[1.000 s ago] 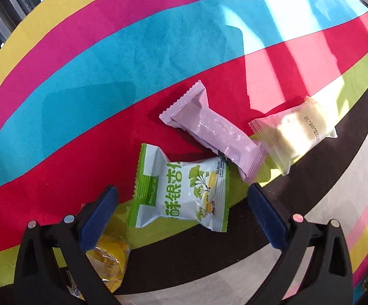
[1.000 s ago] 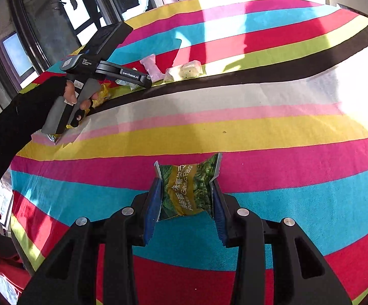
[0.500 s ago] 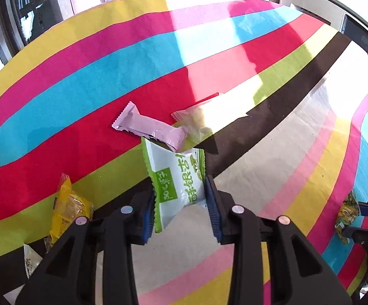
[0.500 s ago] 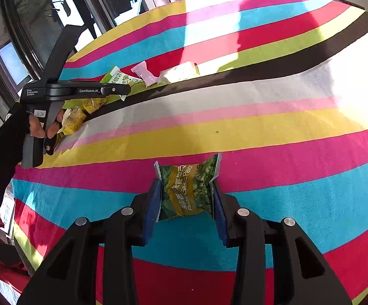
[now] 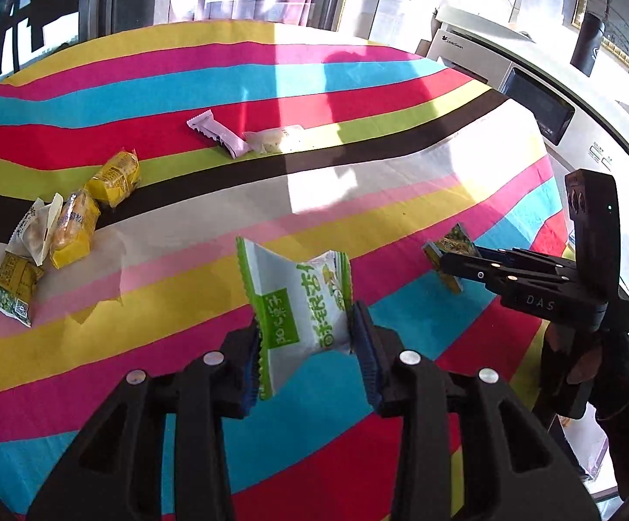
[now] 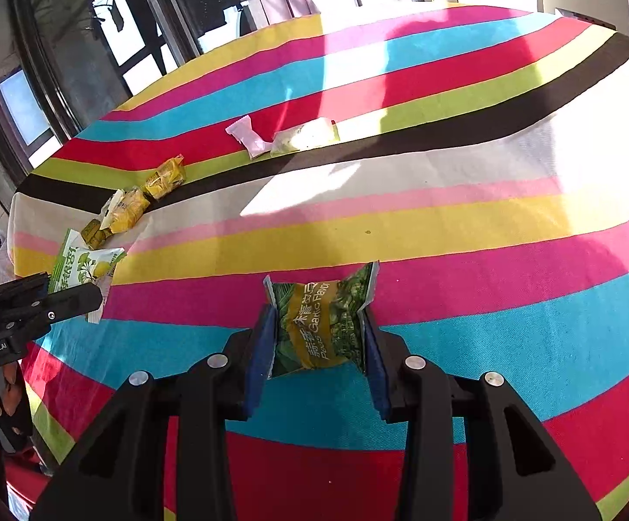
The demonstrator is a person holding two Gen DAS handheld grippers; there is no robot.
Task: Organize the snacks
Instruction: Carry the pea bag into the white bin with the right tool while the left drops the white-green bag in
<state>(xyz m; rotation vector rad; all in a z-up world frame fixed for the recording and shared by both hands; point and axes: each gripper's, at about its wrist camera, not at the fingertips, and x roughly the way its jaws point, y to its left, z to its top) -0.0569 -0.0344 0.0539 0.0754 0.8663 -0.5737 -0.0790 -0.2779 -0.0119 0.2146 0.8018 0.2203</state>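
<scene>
My left gripper [image 5: 305, 343] is shut on a white and green snack packet [image 5: 299, 304] and holds it above the striped tablecloth [image 5: 357, 87]. My right gripper [image 6: 318, 347] is shut on a green garlic peas packet [image 6: 321, 323] held over the cloth; both show in the other view, the peas packet [image 5: 451, 245] at right and the white and green packet [image 6: 82, 267] at left. A pink packet [image 5: 218, 132] and a pale clear packet [image 5: 275, 139] lie together on the far red and green stripes.
Several yellow packets [image 5: 112, 178] and a small green one [image 5: 8, 299] lie clustered at the left of the cloth, also in the right wrist view [image 6: 127, 212]. A white appliance [image 5: 509, 78] stands past the table's far right edge. Windows lie behind.
My left gripper closed on the white and green packet, lifted it off the cloth and carried it back and to the right, toward the right gripper. The right gripper stayed shut on the peas packet.
</scene>
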